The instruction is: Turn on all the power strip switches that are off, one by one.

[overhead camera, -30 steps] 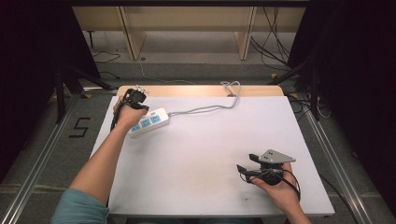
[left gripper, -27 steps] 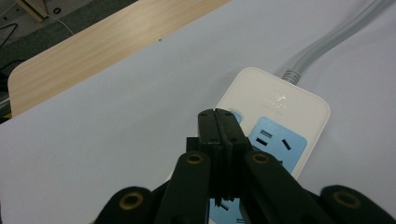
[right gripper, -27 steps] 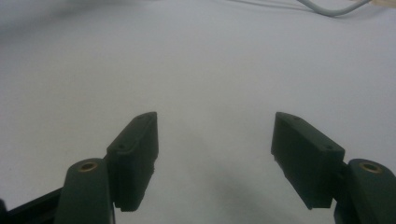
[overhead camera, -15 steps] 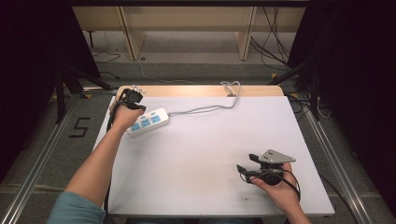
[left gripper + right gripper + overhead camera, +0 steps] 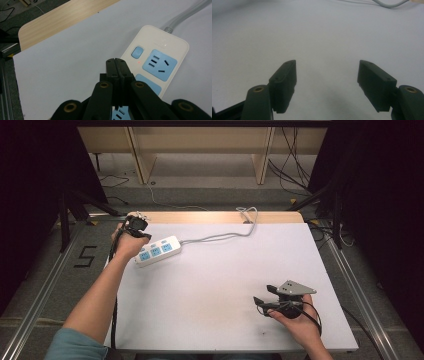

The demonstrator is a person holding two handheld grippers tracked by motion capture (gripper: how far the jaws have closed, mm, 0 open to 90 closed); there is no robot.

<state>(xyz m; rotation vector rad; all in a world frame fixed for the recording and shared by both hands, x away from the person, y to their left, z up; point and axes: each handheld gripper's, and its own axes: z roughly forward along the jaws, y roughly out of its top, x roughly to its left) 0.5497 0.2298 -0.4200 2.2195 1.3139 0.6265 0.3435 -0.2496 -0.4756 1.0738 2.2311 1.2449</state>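
Left gripper point(image 5: 116, 61) (jaws pressed together) hovers above power strip point(image 5: 160, 62) near table's point(image 5: 225, 285) far-left edge.

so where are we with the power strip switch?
Done: red indicator dot glows beside the blue switch button on the white power strip. In hand: shut left gripper sits over the strip. Left: unclear; open right gripper idles above the white table.

The left gripper point(image 5: 136, 226) sits slightly farther left and farther from the person than 1 second ago, drawn back a little toward the far left corner of the table point(image 5: 215, 285), its closed jaws now above the switch end of the power strip point(image 5: 158, 251).
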